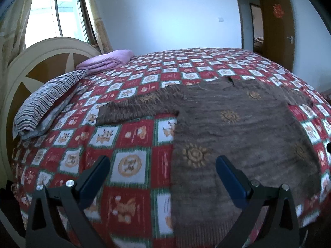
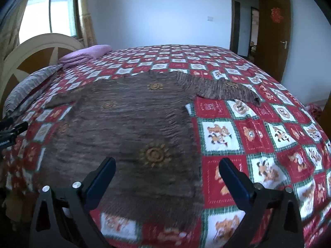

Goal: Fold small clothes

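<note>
A brown knitted sweater (image 1: 238,128) with gold sun motifs lies flat on the red-and-white checked bedspread (image 1: 128,140), sleeves spread to both sides. My left gripper (image 1: 163,163) hovers open above its lower left edge, with the left finger over the bedspread and the right finger over the knit. The right wrist view shows the same sweater (image 2: 128,119), where my right gripper (image 2: 167,165) stands open above the lower right edge, straddling the hem side. Nothing is pinched in either one. The left gripper's tip (image 2: 12,132) shows at the left border of the right wrist view.
A striped pillow (image 1: 45,103) and a folded purple blanket (image 1: 105,61) lie by the round headboard (image 1: 31,70) at the left. A window (image 1: 53,14) is behind them. A brown door (image 1: 277,29) stands ajar at the far right.
</note>
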A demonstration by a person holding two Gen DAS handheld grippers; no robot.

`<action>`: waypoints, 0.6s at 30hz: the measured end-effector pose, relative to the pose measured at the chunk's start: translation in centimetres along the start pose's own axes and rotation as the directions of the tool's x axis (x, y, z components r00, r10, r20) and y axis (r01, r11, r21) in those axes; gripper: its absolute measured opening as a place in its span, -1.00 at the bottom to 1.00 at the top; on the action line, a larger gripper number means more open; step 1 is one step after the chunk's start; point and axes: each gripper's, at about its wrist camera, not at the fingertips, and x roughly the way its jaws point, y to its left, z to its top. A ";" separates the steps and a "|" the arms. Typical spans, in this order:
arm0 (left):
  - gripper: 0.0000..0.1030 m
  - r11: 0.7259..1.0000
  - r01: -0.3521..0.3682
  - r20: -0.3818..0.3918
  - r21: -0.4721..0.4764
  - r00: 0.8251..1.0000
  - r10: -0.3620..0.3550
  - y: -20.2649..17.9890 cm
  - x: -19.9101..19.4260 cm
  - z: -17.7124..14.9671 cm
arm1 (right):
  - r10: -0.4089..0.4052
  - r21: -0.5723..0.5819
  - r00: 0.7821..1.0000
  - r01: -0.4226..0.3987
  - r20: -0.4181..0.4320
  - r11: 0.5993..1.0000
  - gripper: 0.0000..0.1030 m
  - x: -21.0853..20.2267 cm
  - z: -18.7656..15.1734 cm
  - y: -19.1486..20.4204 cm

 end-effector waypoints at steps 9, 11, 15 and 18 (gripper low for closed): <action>1.00 1.000 -0.015 -0.022 0.023 1.000 0.015 -1.6 5.8 3.6 | -0.016 0.080 0.999 0.020 -0.050 0.997 0.14 6.2 3.7 -4.3; 1.00 0.999 -0.010 -0.028 0.033 1.000 0.011 -2.1 7.0 4.3 | 0.002 0.098 0.998 0.004 -0.066 0.995 0.06 7.5 4.3 -5.1; 1.00 0.999 -0.008 -0.044 0.047 0.999 0.010 -3.0 9.6 5.5 | 0.003 0.098 0.996 0.005 -0.085 0.995 0.04 9.8 5.6 -6.4; 1.00 0.999 -0.008 -0.068 0.053 0.998 0.012 -3.7 11.7 6.4 | 0.005 0.113 0.995 0.007 -0.099 0.994 -0.08 11.3 6.5 -7.5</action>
